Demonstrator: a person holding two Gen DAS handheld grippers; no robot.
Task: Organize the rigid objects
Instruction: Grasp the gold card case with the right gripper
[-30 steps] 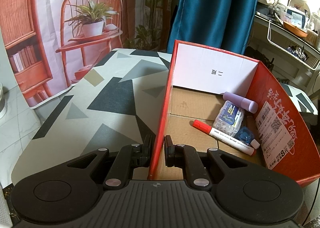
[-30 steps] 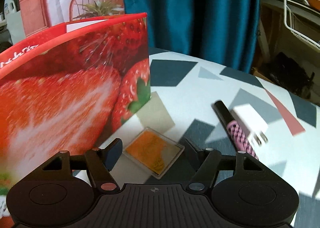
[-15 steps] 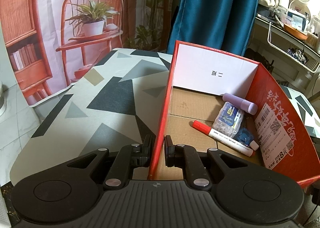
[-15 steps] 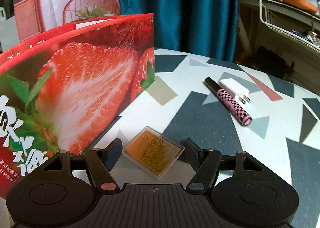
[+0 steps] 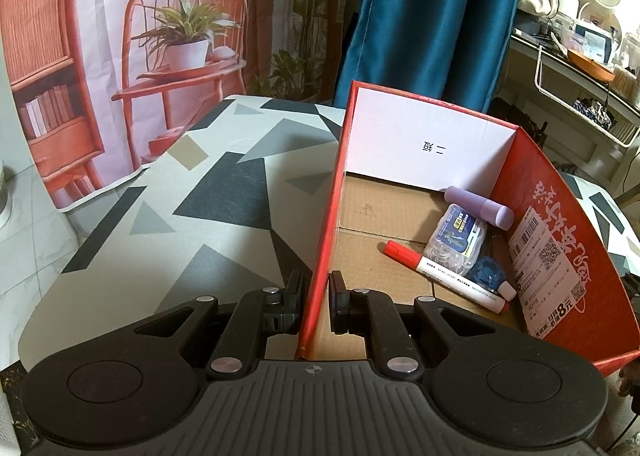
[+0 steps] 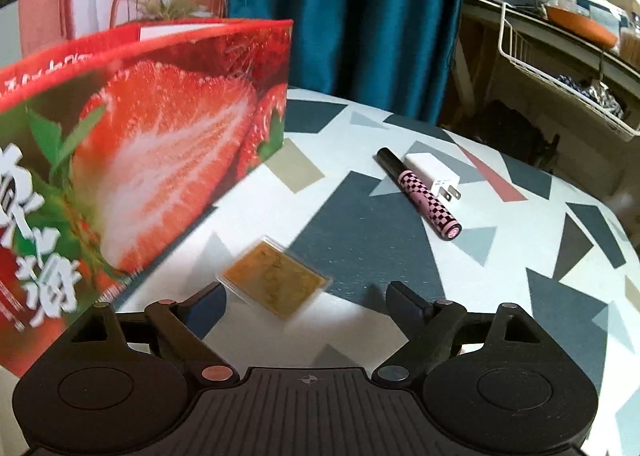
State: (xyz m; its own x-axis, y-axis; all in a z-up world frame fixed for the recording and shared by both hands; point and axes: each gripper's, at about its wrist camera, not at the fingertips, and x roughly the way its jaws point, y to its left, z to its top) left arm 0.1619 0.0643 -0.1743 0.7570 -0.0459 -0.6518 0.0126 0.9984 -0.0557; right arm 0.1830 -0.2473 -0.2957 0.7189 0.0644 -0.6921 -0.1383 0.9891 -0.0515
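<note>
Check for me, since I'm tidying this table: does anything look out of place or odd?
Three things lie loose on the table outside the red box: an orange flat case, a pink checkered tube and a white charger plug. The left gripper pinches the box's wall.

A lived-in home room: teal curtain (image 5: 432,23), cluttered vanity shelf (image 5: 580,51) with makeup brushes

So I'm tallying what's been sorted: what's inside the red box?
Inside the red box: a lilac tube, a clear packet, a red-capped marker and a blue item. The near corner is hidden behind the left gripper.
</note>
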